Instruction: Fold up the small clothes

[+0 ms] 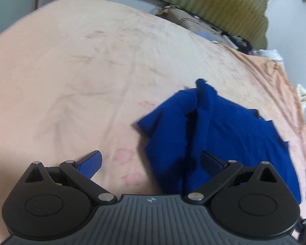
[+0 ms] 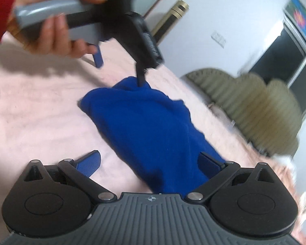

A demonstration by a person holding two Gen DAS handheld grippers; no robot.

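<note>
A small royal-blue garment (image 1: 218, 134) lies bunched and creased on the pink bedsheet (image 1: 71, 71). My left gripper (image 1: 153, 161) is open, its fingers wide apart; the left blue pad (image 1: 93, 163) is over bare sheet and the right one over the cloth's near edge. In the right wrist view the same garment (image 2: 149, 126) stretches away from my open right gripper (image 2: 151, 161), whose right pad (image 2: 210, 163) rests against the fabric. A hand (image 2: 51, 30) holds the left gripper (image 2: 119, 71) at the garment's far end, with one finger poking into the cloth.
An olive-green ribbed headboard (image 2: 255, 106) lines the far side of the bed. Clutter and a cardboard box (image 1: 193, 22) sit beside the bed's edge. A red sleeve (image 2: 2, 10) shows at the top left. A dark window (image 2: 285, 61) is in the white wall.
</note>
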